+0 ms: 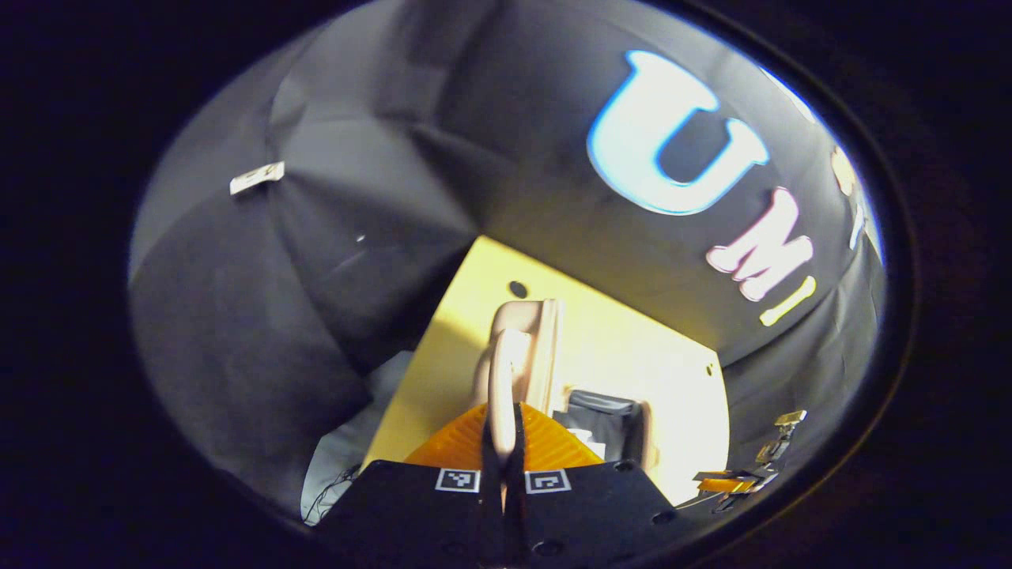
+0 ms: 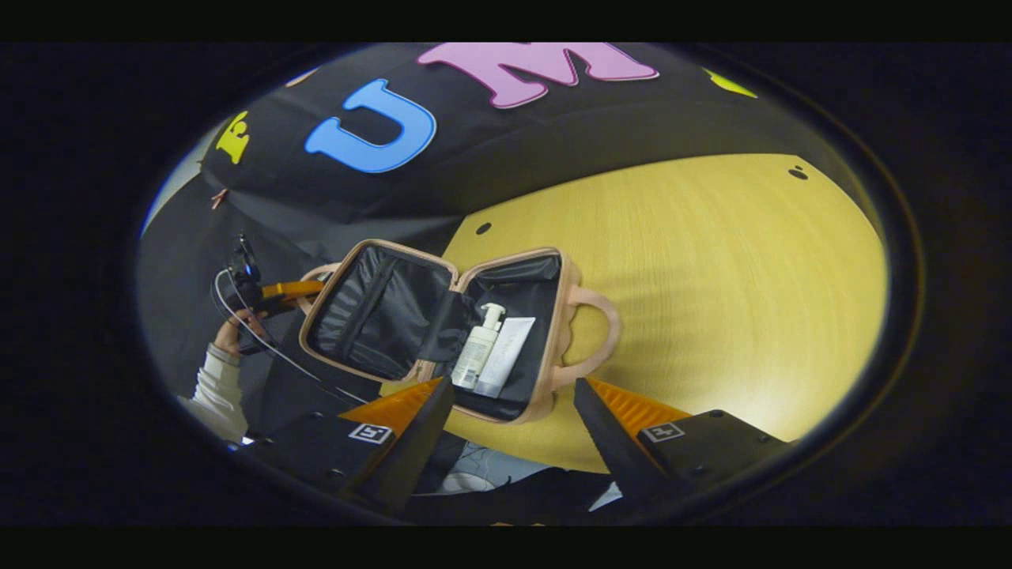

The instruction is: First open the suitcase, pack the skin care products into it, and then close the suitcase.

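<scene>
The pink suitcase [image 2: 443, 332] lies open on the table's near edge, black-lined halves spread flat, handles at three and nine o'clock. In its right half a pump bottle [image 2: 478, 348] and white tube [image 2: 506, 356] lie side by side, apparently touching.

Suitcase [image 2: 443, 324] open on table [image 2: 711, 276]. Pump bottle [image 2: 477, 352] and tube [image 2: 506, 356] side by side, touching, in right half.

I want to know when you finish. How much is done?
The suitcase is open, and the pump bottle and tube lie inside. The left gripper is shut on the lid's handle. Closing is left. The right gripper is open.
</scene>
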### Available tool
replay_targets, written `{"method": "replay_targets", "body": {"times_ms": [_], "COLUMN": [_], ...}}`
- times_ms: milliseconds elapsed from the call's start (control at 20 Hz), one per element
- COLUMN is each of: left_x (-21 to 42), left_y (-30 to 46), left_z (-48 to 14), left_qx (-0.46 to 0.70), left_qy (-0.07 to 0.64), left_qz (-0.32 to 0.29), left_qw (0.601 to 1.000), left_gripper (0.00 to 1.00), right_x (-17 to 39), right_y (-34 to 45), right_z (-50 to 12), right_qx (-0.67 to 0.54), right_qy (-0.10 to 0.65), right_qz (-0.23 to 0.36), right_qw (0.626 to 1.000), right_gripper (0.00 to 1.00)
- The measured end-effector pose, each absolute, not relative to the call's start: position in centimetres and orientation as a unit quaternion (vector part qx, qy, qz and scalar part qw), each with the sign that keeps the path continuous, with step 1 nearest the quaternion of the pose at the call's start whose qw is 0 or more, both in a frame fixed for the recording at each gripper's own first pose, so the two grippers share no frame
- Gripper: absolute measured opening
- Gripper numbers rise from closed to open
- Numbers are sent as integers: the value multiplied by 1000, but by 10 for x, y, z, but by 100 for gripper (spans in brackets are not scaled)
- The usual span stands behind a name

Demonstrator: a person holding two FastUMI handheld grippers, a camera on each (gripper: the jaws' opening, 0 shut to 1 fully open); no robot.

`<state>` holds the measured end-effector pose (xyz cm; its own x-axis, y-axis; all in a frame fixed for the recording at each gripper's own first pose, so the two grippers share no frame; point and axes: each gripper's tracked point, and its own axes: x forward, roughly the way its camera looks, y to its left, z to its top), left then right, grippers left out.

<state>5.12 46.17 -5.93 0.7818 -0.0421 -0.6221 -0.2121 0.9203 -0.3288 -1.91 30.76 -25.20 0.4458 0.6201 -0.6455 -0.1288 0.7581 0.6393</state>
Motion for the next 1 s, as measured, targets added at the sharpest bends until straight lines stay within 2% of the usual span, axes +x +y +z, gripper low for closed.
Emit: {"method": "replay_targets", "body": {"times_ms": [200,350,500,750,900,1000], "left_x": [60,78,89,103,94,96], "left_y": [350,256,184,111,93,90], "left_z": [-27,-54,-110,-228,-290,-298], "left_qx": [-174,-192,-191,-121,-15,22], "left_qy": [306,316,354,441,488,493], "left_qz": [-28,-93,-144,-157,-149,-145], "left_qw": [936,924,904,875,860,857], "left_gripper": [6,6,6,7,7,7], "right_x": [-30,-37,-44,-64,-80,-86], "right_y": [250,205,165,116,95,86], "right_z": [-244,-241,-239,-238,-235,-234], "right_qx": [241,241,253,265,271,277], "right_qy": [452,445,438,430,424,417], "right_qz": [223,201,166,107,71,49], "right_qw": [830,839,847,856,861,864], "right_gripper": [97,97,97,97,97,97]}}
